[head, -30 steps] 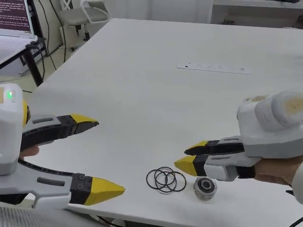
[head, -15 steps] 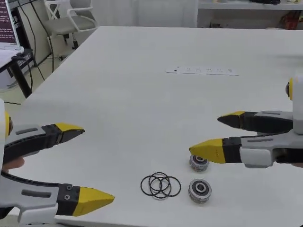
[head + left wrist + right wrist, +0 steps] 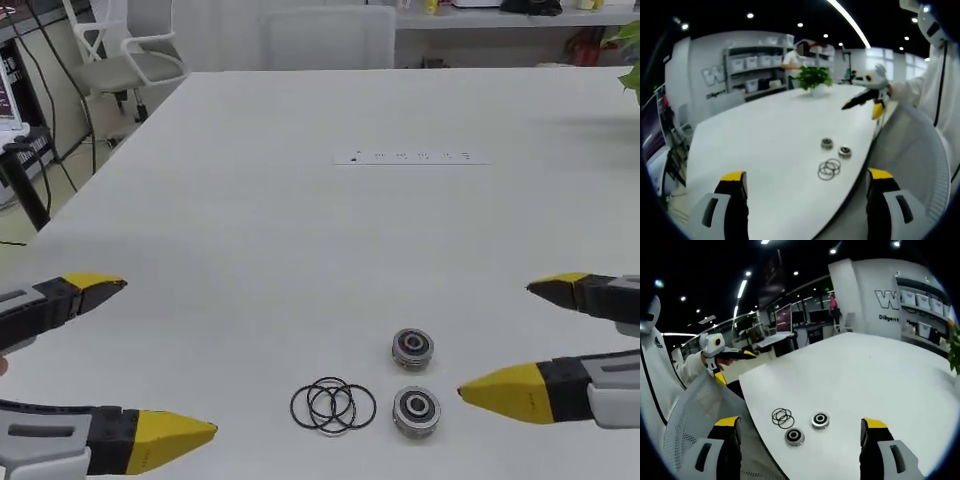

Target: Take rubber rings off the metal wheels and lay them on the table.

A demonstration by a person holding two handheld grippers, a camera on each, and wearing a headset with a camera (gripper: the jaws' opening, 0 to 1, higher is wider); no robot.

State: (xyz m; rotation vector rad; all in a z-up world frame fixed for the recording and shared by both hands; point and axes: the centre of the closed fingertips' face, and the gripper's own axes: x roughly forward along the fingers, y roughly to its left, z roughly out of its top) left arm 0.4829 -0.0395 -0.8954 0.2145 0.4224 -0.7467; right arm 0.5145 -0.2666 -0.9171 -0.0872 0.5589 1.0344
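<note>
White bench (image 3: 300,210) bears two wheels (image 3: 415,410) between my left gripper (image 3: 170,358) and right gripper (image 3: 494,340), jaws wide, empty; I'd pin one, peel gently.

surface (image 3: 300,200): plain white | rubber rings (image 3: 333,405): black | metal wheels (image 3: 413,346): silver, black centres | left gripper (image 3: 170,358) and right gripper (image 3: 494,339) fingers (image 3: 510,388): yellow tips, black then grey behind | chair (image 3: 150,68): white
</note>
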